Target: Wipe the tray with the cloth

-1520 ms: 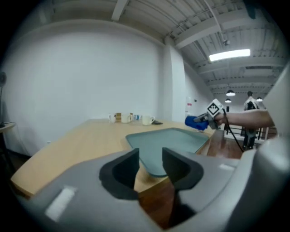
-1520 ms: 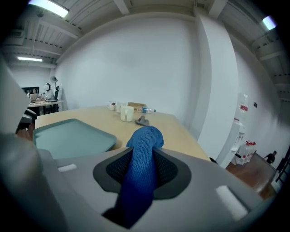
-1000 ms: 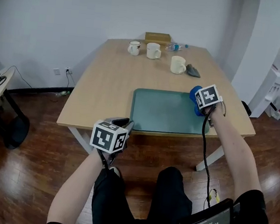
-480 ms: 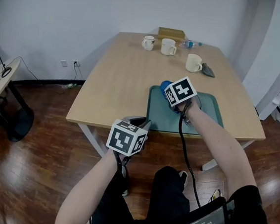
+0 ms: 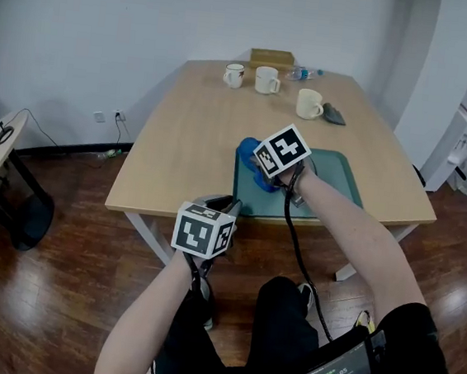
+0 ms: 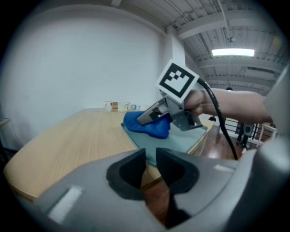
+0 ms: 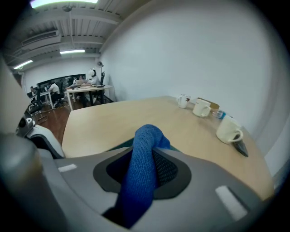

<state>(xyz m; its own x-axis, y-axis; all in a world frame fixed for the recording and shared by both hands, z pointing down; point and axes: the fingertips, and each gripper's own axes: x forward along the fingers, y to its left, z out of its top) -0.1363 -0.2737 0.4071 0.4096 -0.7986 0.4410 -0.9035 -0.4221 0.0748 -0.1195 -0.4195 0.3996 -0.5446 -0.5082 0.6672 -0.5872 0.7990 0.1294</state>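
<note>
The light wooden table (image 5: 189,136) carries 3 mugs. Near its 12 o'clock edge a printed mug (image 5: 234,75) and a plain white mug (image 5: 266,80) stand side by side, and a cream mug (image 5: 309,104) stands at about 1 o'clock. At 3 o'clock of the cream mug, just beside it, lies a small dark grey thing (image 5: 334,114); what it is I cannot tell. A flat brown box (image 5: 273,58) and a lying plastic bottle (image 5: 302,73) are at the far edge. The floor (image 5: 57,288) is dark wood.

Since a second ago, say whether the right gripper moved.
Yes. The right gripper swept left across the tray, from its right edge to its left.
</note>
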